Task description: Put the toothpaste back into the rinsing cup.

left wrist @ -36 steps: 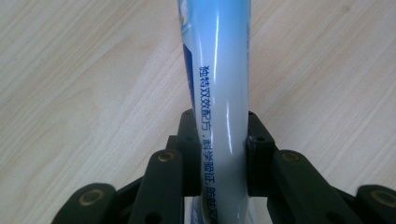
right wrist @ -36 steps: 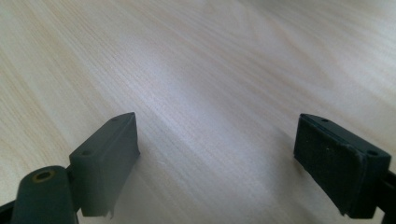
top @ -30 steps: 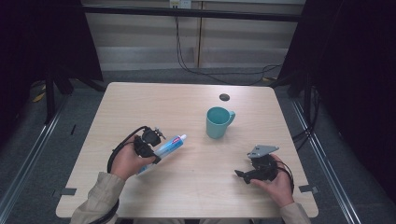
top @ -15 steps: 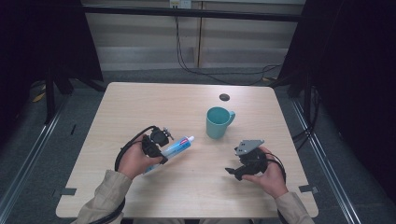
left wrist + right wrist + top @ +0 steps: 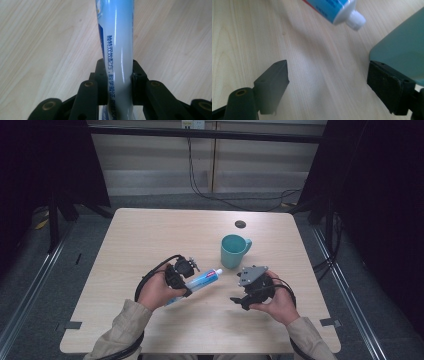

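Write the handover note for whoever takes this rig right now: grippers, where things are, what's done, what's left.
Left gripper: shut on the toothpaste tube, gripped mid-body, held above the table with its white cap pointing toward the mug.
Right gripper: open, empty, near the table's front, just short of the mug; the cap and the mug's side show ahead of its jaws.
Mug: upright, right of centre. A small dark disc lies behind it.
Done: tube picked up.
Left: cap is on; probably the right gripper goes to the cap next, though that is a guess.
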The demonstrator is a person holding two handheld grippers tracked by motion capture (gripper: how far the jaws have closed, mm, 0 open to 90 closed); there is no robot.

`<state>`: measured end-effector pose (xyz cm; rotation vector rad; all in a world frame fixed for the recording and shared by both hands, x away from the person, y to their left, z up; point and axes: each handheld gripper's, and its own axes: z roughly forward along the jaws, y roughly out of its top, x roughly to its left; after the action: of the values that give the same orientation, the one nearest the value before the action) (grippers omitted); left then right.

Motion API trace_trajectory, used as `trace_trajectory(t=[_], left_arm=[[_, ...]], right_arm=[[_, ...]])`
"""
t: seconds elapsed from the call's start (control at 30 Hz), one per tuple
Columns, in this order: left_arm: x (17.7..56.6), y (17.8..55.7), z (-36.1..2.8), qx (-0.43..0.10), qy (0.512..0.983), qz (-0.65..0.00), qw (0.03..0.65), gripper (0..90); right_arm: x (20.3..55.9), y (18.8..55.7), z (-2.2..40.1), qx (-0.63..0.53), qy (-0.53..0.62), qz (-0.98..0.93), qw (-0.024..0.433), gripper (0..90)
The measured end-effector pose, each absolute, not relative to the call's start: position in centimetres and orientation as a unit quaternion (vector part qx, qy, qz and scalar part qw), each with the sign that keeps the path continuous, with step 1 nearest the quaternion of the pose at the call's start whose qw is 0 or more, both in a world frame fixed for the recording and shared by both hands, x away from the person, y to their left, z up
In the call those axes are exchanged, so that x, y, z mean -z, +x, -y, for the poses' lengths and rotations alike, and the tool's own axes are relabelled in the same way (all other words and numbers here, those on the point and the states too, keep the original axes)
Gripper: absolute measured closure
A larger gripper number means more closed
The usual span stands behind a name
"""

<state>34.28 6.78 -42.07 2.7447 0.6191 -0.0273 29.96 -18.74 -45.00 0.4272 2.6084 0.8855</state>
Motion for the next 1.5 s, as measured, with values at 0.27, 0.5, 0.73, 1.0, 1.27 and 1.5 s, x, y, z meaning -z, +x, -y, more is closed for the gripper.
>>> trace_trajectory(t=[0.27, 0.5, 0.73, 1.0, 1.27, 1.5], left_arm=[[41.6, 34.0, -4.9, 0.017, 0.964, -0.199, 0.173, 73.2], [41.6, 33.9, -4.0, 0.018, 0.968, -0.187, 0.169, 73.1], [42.0, 33.8, -3.3, 0.027, 0.969, -0.180, 0.164, 73.1], [42.2, 33.8, -2.6, 0.038, 0.969, -0.175, 0.169, 73.1], [42.1, 33.7, -2.1, 0.043, 0.969, -0.166, 0.180, 73.0], [41.9, 33.7, -1.8, 0.040, 0.969, -0.160, 0.184, 72.9]], right_arm=[[44.3, 30.1, 18.0, -0.318, 0.128, -0.921, 0.184, 17.3], [44.0, 30.3, 17.8, -0.318, 0.120, -0.923, 0.182, 17.3], [43.9, 30.6, 17.6, -0.316, 0.116, -0.924, 0.184, 17.2], [43.7, 30.9, 16.9, -0.316, 0.105, -0.925, 0.182, 17.2], [43.9, 31.1, 16.8, -0.317, 0.098, -0.925, 0.182, 17.2], [44.3, 31.0, 16.3, -0.317, 0.091, -0.927, 0.179, 19.1]])
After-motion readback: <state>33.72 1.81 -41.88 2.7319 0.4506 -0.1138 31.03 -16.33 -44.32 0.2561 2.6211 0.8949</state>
